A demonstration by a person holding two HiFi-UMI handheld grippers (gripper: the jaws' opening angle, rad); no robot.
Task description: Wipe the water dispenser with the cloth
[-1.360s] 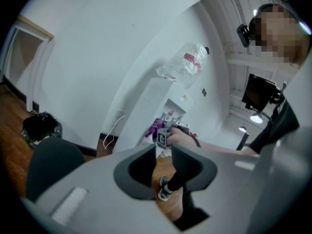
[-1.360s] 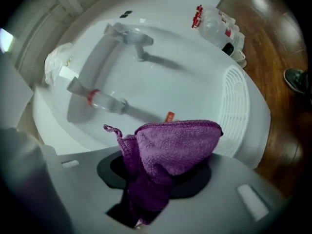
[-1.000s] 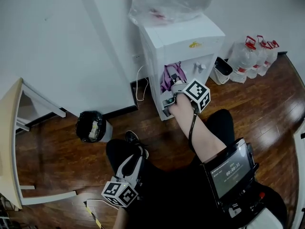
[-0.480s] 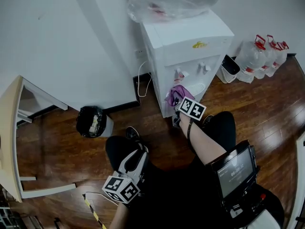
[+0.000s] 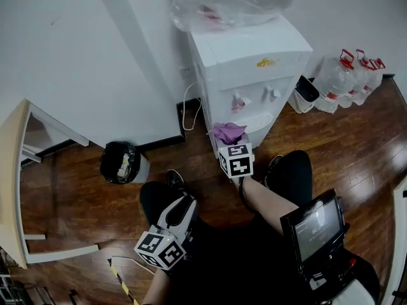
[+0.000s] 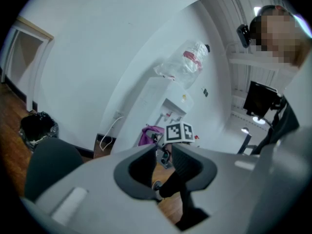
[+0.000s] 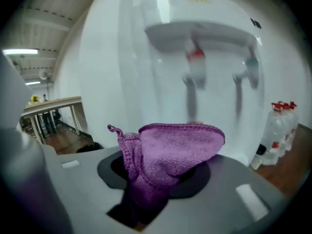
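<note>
Head view looks down on a white water dispenser (image 5: 248, 62) against the wall, with a large clear bottle (image 5: 229, 2) upended on its top. The right tongs (image 5: 229, 141) are held just in front of its lower face, below the red tap (image 5: 237, 101) and the second tap (image 5: 272, 94). They grip a bunched purple cloth (image 5: 227, 132), which hides their tips and part of the drip tray (image 5: 257, 121) from above. Whether the cloth touches the dispenser cannot be told.

Right gripper view shows the cloth pinched between the two jaws and mushrooming above them. It blocks the lower middle of the dispenser's front, and both taps show over it.

The left tongs (image 5: 184, 202) hang low over the person's left leg, well apart from the dispenser. Left gripper view shows their jaws slightly apart with nothing between them, and the narrow gap looks towards the marker cube (image 6: 179, 132) of the other tongs.

A white cable (image 5: 188, 110) runs down the wall to the dispenser's left. Farther left, a bin (image 5: 121, 164) lined with a black bag sits on the wooden floor (image 5: 356, 138), and a pale counter (image 5: 16, 189) fills the left edge. To the right are a small white basket (image 5: 304, 93) and a cluster of red-capped water jugs (image 5: 346, 72). A screen unit (image 5: 317, 229) sits at the person's right side.
</note>
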